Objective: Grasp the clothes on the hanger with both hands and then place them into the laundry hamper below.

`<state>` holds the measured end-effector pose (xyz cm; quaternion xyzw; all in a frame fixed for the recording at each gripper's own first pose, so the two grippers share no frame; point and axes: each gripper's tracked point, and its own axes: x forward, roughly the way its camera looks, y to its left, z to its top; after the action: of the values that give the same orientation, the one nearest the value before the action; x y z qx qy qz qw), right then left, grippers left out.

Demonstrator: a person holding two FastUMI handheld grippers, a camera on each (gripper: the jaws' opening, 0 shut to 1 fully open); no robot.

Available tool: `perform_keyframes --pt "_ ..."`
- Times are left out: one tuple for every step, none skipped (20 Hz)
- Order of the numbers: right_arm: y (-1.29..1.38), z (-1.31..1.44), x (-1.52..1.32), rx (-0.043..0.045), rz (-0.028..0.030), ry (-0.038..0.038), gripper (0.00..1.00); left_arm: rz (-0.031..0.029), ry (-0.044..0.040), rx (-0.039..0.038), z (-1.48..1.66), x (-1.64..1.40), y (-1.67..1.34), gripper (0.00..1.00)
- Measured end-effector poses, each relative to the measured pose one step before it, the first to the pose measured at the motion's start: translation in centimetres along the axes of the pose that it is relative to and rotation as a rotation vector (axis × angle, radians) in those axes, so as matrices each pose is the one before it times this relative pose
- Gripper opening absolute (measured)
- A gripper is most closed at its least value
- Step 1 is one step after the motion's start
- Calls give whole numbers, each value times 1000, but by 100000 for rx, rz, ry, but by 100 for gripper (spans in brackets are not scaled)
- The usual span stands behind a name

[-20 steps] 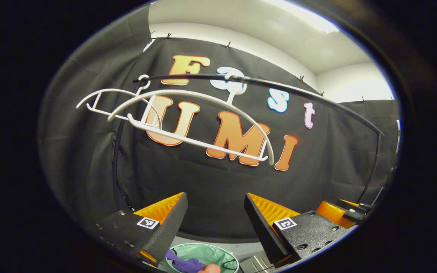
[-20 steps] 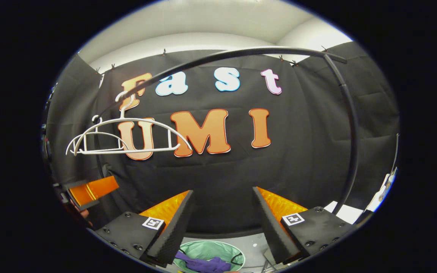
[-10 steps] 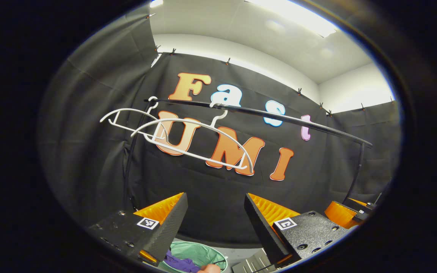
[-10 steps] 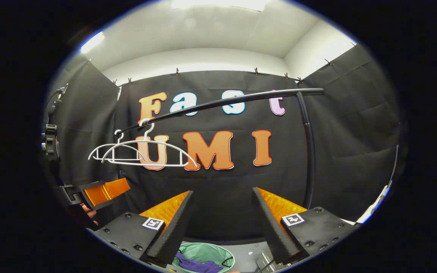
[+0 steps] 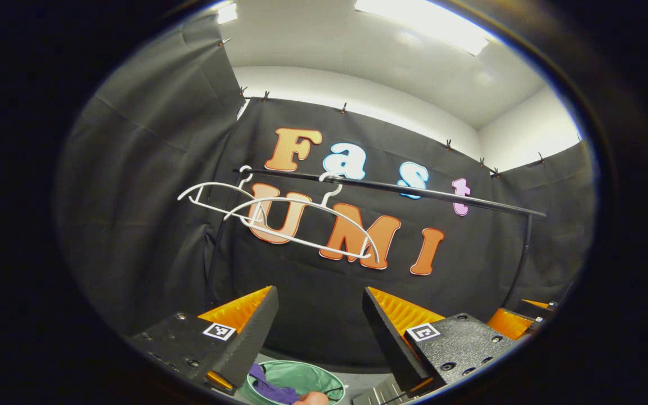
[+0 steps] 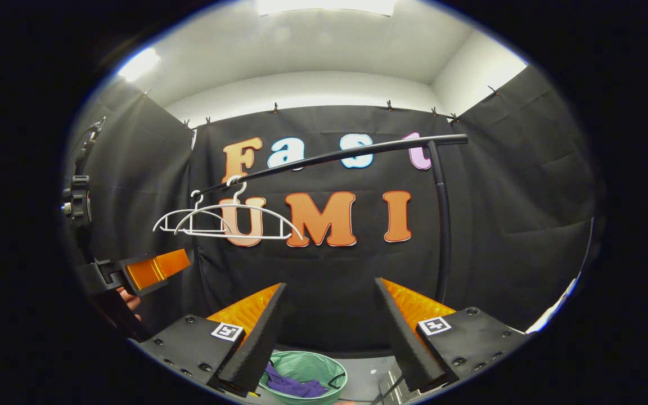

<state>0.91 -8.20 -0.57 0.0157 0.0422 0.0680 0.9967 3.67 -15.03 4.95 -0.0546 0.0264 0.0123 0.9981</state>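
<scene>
Both hand-held grippers level, parted, empty: left hand-held gripper (image 5: pixel 319 332), right hand-held gripper (image 6: pixel 329 332).

We see pale floor (image 6: pixel 366 374) low at frame bottom. Green hamper (image 6: pixel 307 367) stands on it, purple clothes (image 6: pixel 293 387) inside. Black rail (image 5: pixel 391 188) up high carries two white hangers (image 5: pixel 301 225), both bare, toward its left end.

The left gripper (image 5: pixel 318 326) had two wedge-shaped fingers with ridged inner sides. Each sat on a dark block with round screws and a small black-and-white square sticker, low in the frame. The right gripper (image 6: pixel 328 323) looked the same.
</scene>
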Motion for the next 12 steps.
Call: perform_keyframes --pt "-350 -242 -76 426 -314 747 98 842 131 319 -80 -218 115 92" --pt "-415 -28 -53 421 -386 338 98 3 -83 -49 41 -206 -135 99" --pt "-330 -50 65 241 -384 122 98 -395 -246 -142 112 -124 -156 99" --pt "-277 -62 21 51 -203 326 98 -260 -215 158 166 -47 -96 95" --pt "-171 -72 45 34 -60 341 98 -2 -265 552 -41 -56 34 95" --pt "-48 16 25 200 -3 201 98 94 -455 1146 122 -42 -79 95" --pt "-130 -62 29 268 -210 56 98 127 -648 1634 85 -28 -126 92" --pt "-139 -28 -64 143 -118 84 98 100 -834 1579 125 -82 -117 95" --pt "-54 -60 -63 -7 -114 91 98 -313 -549 979 74 -61 -312 95" --pt "-117 -116 -30 -6 -247 54 98 -978 -156 83 6 -35 -402 95" --pt "-98 0 8 257 -176 47 98 -1399 -108 -313 -28 -79 -595 95" --pt "0 -126 -112 529 -93 329 98 -1394 -296 -65 48 39 -341 99"
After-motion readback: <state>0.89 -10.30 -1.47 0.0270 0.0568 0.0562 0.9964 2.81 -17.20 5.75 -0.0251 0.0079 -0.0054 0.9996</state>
